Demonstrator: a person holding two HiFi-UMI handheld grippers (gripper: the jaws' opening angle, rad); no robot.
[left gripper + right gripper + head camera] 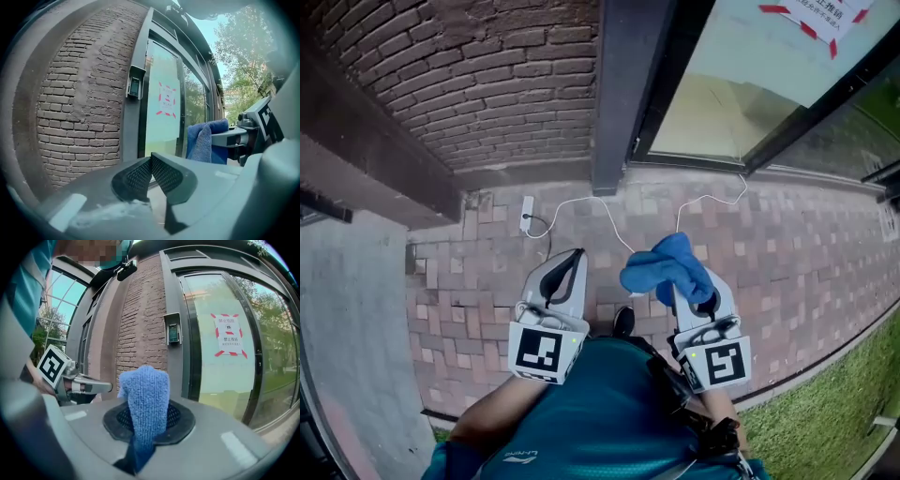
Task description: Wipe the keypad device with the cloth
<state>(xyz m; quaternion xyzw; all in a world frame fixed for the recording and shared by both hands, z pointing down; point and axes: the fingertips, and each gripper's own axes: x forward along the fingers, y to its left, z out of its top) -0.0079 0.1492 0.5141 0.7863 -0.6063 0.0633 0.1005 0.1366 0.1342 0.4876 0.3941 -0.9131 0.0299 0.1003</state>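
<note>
Cloth pinched in the right gripper, keypad device ahead.
Mesh-faced jaws clamp the fluffy blue cloth, a folded tuft standing between them; the left gripper has its jaws pressed together, empty. Beyond, the small rectangular keypad device sits on a grey door frame beside rough brick, well clear of the cloth.

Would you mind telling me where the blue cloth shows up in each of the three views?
Head view: the blue cloth sits just right of centre.
Left gripper view: right of centre.
Right gripper view: low centre, clamped in the right gripper.
Shared landmark: the red-and-white notice on the glass door.
</note>
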